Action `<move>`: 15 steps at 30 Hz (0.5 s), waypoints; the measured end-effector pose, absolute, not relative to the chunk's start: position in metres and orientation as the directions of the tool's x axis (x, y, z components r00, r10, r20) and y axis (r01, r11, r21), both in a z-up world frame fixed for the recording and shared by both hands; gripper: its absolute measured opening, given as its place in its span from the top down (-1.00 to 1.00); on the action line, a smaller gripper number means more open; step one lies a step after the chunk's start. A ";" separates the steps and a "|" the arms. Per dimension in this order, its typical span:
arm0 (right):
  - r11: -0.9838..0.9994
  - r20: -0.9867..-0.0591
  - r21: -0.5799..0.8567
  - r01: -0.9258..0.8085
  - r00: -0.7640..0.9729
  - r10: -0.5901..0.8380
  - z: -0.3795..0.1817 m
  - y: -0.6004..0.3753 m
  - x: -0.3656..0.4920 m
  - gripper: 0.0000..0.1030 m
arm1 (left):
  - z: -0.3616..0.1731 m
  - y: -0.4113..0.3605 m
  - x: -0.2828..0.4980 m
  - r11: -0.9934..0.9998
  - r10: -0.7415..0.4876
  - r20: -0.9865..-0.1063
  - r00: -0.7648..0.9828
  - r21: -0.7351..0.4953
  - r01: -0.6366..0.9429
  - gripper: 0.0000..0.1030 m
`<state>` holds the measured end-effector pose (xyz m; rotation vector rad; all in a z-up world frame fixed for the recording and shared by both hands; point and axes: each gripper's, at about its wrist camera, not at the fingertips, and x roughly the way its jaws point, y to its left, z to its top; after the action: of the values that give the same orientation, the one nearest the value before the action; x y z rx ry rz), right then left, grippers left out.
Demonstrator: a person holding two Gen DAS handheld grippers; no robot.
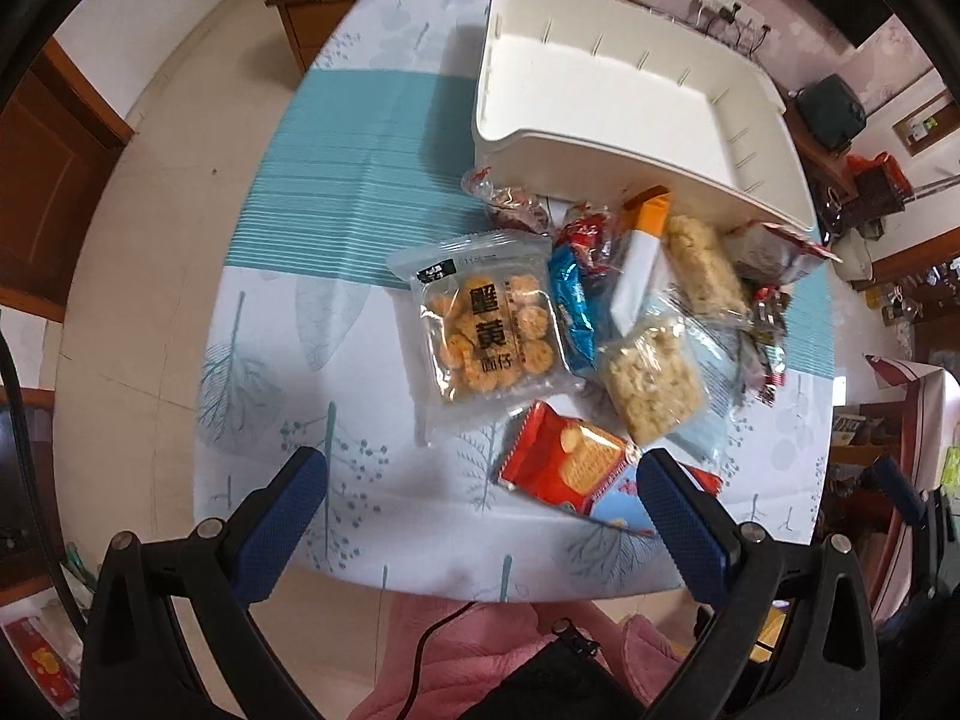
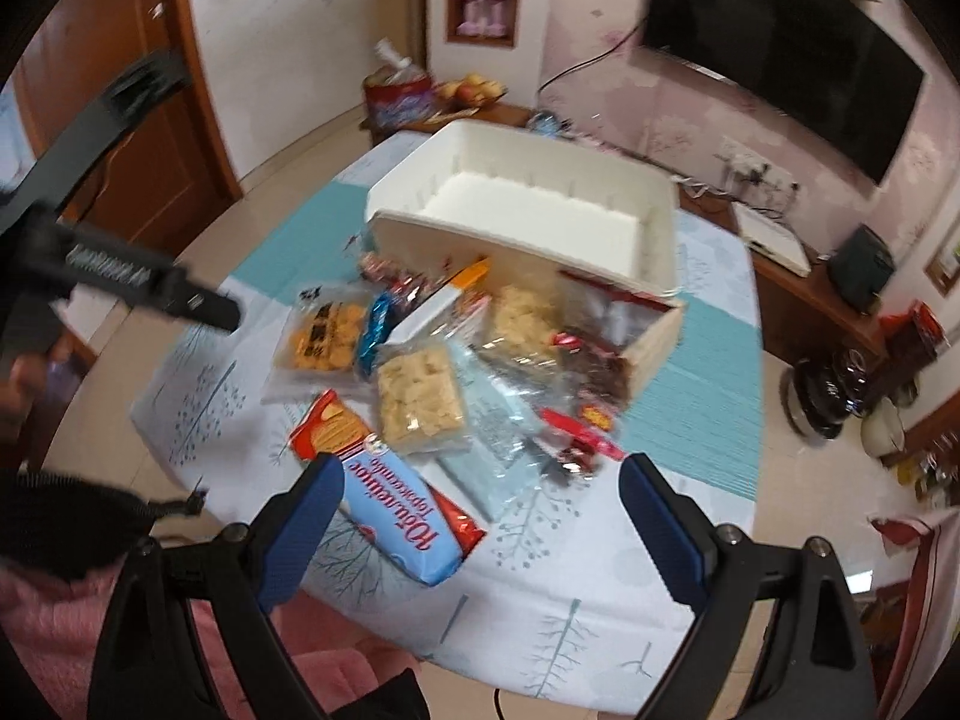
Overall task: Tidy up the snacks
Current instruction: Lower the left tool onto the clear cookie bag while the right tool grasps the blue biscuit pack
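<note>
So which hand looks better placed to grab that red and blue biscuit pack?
Probably the right gripper: it is open and the biscuit pack lies partly between its fingers. The left gripper, also open, has the pack off toward one finger.

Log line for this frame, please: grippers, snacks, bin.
left gripper: open, empty | right gripper: open, empty | snack pile: on table, unsorted | white bin: empty | stage: nothing picked yet

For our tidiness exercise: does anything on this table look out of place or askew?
Yes. The white bin sits empty while the snack packets lie heaped against its front, overlapping at odd angles.
</note>
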<state>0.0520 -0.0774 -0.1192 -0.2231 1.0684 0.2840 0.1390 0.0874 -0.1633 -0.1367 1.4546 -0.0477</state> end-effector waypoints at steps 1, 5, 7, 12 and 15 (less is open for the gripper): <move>0.937 -0.890 -0.038 -0.347 0.437 0.126 -0.123 -0.074 0.054 -0.82 | -0.169 0.089 0.144 0.992 -0.113 -0.987 0.111 -0.119 -0.050 -0.99; 0.921 -0.916 -0.019 -0.388 0.376 0.140 -0.144 -0.062 0.061 -0.82 | -0.190 0.087 0.168 0.996 -0.079 -0.992 0.103 -0.083 -0.036 -0.99; 0.915 -0.927 -0.007 -0.403 0.345 0.145 -0.155 -0.057 0.064 -0.82 | -0.201 0.086 0.179 0.997 -0.074 -0.993 0.092 -0.077 -0.028 -0.99; 0.900 -0.956 0.050 -0.432 0.240 0.169 -0.186 -0.044 0.069 -0.82 | -0.228 0.085 0.200 0.997 -0.073 -0.996 0.059 -0.075 -0.027 -0.99; 0.881 -0.970 0.062 -0.469 0.180 0.164 -0.205 -0.033 0.069 -0.82 | -0.242 0.084 0.209 0.997 -0.077 -0.996 0.037 -0.078 -0.028 -0.99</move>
<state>0.0688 -0.0331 -0.2045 -0.2747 1.3190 0.4553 0.2086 0.0840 -0.2425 -0.0836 1.5338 -0.0377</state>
